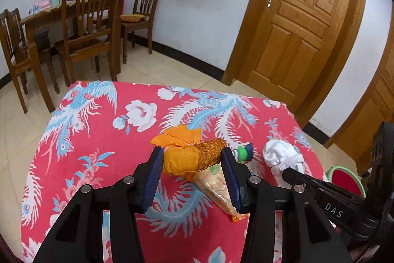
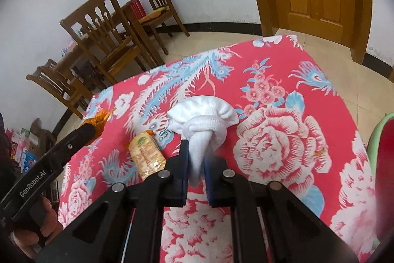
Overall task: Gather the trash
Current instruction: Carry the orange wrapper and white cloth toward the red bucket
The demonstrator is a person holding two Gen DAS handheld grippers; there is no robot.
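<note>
My left gripper [image 1: 193,154] is shut on a crumpled orange wrapper [image 1: 179,160], with the blue pads pressing both of its sides. In the right wrist view the left gripper [image 2: 94,126] shows at the left with the orange wrapper [image 2: 101,118] in its tips. A beige cracker packet [image 1: 215,186] lies on the red floral tablecloth [image 1: 103,139] just below the wrapper. My right gripper [image 2: 197,154] is shut on the twisted tail of a white knotted cloth [image 2: 204,112], whose bunched end rests on the table. The same white cloth [image 1: 278,152] and the right gripper [image 1: 287,171] appear at the right of the left wrist view.
A small green, white and blue scrap [image 1: 242,152] lies between the wrapper and the cloth. A bin with a green rim and red inside [image 1: 344,179] stands past the table's right edge. Wooden chairs [image 1: 91,24] and a dining table stand beyond the far edge, and a wooden door [image 1: 295,24] at the back right.
</note>
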